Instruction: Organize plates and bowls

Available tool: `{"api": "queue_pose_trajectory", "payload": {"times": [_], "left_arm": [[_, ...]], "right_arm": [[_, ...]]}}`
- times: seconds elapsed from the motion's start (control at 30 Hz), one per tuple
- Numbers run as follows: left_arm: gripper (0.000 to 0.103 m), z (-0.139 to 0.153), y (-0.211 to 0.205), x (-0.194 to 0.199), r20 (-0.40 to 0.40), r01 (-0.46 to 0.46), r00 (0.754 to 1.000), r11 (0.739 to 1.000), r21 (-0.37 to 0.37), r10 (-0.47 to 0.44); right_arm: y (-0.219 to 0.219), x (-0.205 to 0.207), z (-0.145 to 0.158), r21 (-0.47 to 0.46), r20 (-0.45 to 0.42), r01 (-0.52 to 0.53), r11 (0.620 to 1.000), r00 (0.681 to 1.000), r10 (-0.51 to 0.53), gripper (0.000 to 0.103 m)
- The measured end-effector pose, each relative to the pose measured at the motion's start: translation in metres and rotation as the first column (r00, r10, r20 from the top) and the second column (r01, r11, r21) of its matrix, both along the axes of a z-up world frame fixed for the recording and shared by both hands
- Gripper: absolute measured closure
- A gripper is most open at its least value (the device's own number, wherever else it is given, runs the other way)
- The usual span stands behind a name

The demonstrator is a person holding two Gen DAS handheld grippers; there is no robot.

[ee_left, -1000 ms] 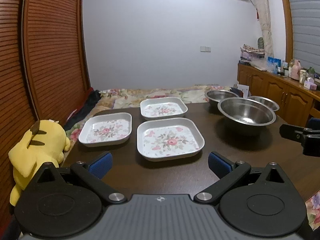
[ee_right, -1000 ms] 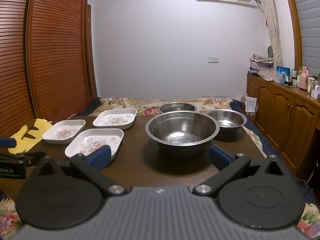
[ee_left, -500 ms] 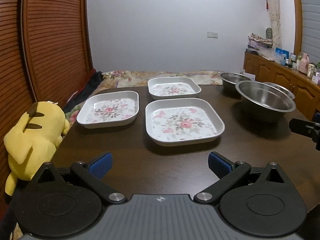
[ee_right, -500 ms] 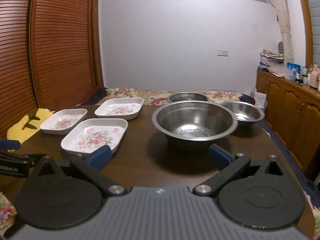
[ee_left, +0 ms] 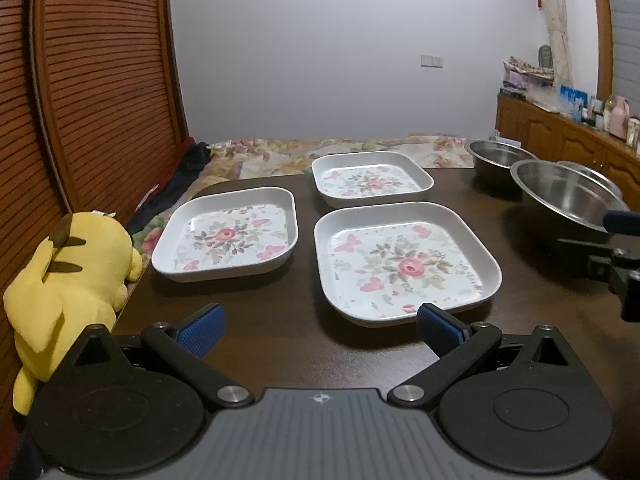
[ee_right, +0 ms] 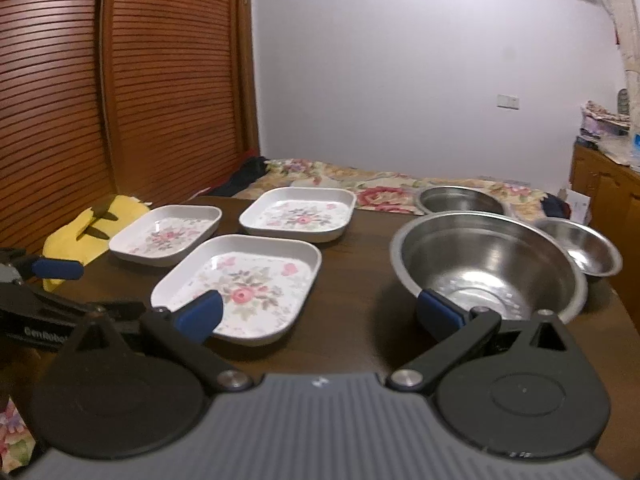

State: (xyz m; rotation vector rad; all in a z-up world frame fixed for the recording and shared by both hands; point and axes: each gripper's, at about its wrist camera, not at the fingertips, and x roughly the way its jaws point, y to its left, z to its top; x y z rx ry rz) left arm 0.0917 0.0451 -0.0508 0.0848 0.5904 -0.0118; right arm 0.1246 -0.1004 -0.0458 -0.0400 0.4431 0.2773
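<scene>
Steel, three bowls of it, on the right half of the dark wooden table (ee_right: 360, 344). Largest bowl (ee_right: 490, 264) nearest, partly covered at its near rim by a blue fingertip (ee_right: 438, 312) of the right gripper (ee_right: 318, 314). Small bowl (ee_right: 580, 248) just behind and right of it, touching or nearly so; cannot tell which. Far bowl (ee_right: 460, 200) at the back edge, lower part hidden by the large one. From the left wrist view, large bowl cut off by the right gripper's arm, small bowl almost wholly hidden behind it.

White with pink flowers: three square plates on the left half, each apart from the others. Near plate (ee_left: 404, 264) straight ahead of the left gripper (ee_left: 320, 328), near rim just beyond the blue pads. Left plate (ee_left: 228, 234) beside it, back plate (ee_left: 370, 178) behind. Right wrist view soft and blurred, flower detail hard to read there.

Left gripper spread wide, nothing between its fingers. Right gripper likewise released, holding nothing, hovering over bare wood between near plate and large bowl.

Yellow plush toy (ee_left: 64, 276) off the table's left edge, against slatted wooden doors (ee_left: 92, 92). Flowered bedspread (ee_left: 340, 150) past the far edge. Wooden cabinet (ee_left: 568, 140) on the right, cluttered top too small to make out.
</scene>
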Motion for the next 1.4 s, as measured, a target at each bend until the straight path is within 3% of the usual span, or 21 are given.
{"api": "queue_pose_trajectory", "payload": {"times": [0.27,0.37,0.5,0.77,0.93,1.17,1.27,1.4], "left_arm": [[0.000,-0.001,0.013,0.015,-0.023,0.020,1.000,1.000,-0.023,-0.020],[0.000,0.000,0.021,0.022,-0.026,0.023,0.999,0.999,-0.023,-0.024],[0.000,0.002,0.029,0.029,-0.016,0.033,0.999,0.999,-0.020,-0.033],[0.001,0.002,0.046,0.047,-0.016,0.057,0.998,0.995,-0.085,-0.058],[0.012,-0.001,0.049,0.059,-0.038,0.079,0.996,0.988,-0.134,-0.085],[0.042,-0.008,0.045,0.069,-0.054,0.099,0.993,0.982,-0.159,-0.108],[0.048,-0.011,0.043,0.072,-0.059,0.104,0.992,0.980,-0.167,-0.116],[0.064,-0.013,0.040,0.075,-0.070,0.118,0.989,0.976,-0.182,-0.132]], "right_arm": [[0.017,0.020,0.000,0.002,-0.042,-0.052,0.999,0.998,0.052,0.002],[0.022,0.029,-0.001,0.001,-0.058,-0.060,0.998,0.997,0.060,0.010],[0.029,0.040,-0.005,-0.003,-0.083,-0.073,0.997,0.994,0.072,0.013],[0.037,0.055,-0.014,-0.015,-0.124,-0.070,0.997,0.990,0.068,0.023],[0.039,0.060,-0.021,-0.014,-0.146,-0.062,0.998,0.988,0.059,0.033],[0.035,0.066,-0.027,-0.014,-0.165,-0.037,0.999,0.986,0.034,0.047],[0.034,0.068,-0.029,-0.017,-0.173,-0.026,1.000,0.985,0.023,0.053],[0.033,0.070,-0.031,-0.019,-0.177,-0.014,1.000,0.984,0.010,0.063]]}}
